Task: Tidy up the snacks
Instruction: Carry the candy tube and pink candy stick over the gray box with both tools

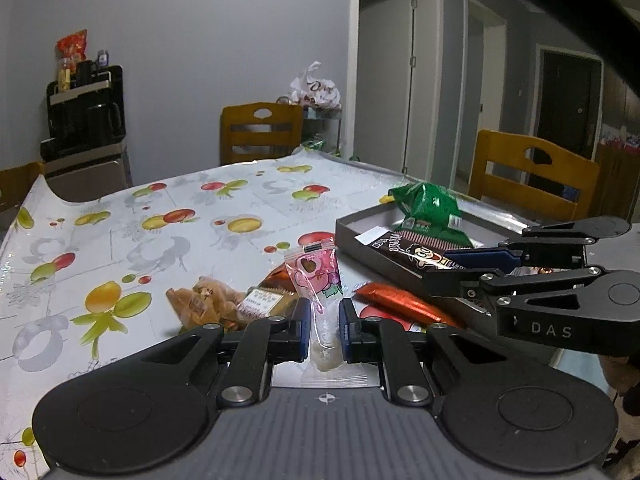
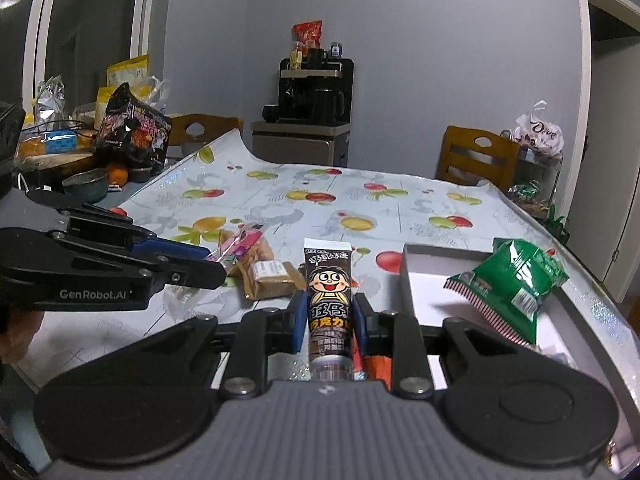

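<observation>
Right wrist view: right gripper [image 2: 326, 312] clamps a chocolate tube [image 2: 329, 300], long axis along the fingers; box [image 2: 404, 276] just right. Left gripper [image 1: 325, 328] pinches a pink candy packet [image 1: 316, 280], box farther right.

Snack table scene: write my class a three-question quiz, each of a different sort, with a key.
1. True or false: the left gripper is shut on the pink clear-plastic candy packet.
2. What does the right gripper hold? A) green crinkled snack bag B) brown cartoon-face tube C) orange foil bar
3. Fill in: the green crinkled snack bag lies in the shallow grey ____.

Key: 1 true. 2 B, the brown cartoon-face tube. 3 box.
</observation>
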`<action>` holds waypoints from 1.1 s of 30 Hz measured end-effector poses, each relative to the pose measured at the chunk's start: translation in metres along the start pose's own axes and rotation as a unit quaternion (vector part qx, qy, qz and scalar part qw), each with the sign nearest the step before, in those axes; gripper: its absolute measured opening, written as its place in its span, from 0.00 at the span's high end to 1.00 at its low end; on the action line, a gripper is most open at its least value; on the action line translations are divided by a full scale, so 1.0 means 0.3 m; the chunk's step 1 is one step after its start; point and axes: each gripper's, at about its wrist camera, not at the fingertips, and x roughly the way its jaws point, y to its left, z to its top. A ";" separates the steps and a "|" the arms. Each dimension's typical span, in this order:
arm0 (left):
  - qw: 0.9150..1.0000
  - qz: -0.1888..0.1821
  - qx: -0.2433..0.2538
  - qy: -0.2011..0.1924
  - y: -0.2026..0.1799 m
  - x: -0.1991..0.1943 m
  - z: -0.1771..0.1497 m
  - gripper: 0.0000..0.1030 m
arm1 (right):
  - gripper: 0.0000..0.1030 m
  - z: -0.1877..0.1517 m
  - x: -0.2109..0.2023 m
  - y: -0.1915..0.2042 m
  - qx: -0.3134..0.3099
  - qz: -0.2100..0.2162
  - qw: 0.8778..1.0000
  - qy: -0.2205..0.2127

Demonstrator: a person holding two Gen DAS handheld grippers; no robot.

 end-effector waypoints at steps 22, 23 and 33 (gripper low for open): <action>0.999 -0.024 0.025 -0.003 -0.139 0.125 0.118 0.84 | 0.77 0.009 -0.078 -0.323 0.056 -0.087 0.994 -0.040; 0.999 -0.025 0.026 -0.002 -0.147 0.130 0.122 0.84 | 0.77 0.005 -0.083 -0.341 0.059 -0.090 0.993 -0.041; 0.999 -0.035 0.036 -0.006 -0.232 0.198 0.174 0.84 | 0.77 -0.030 -0.119 -0.441 0.069 -0.107 0.991 -0.037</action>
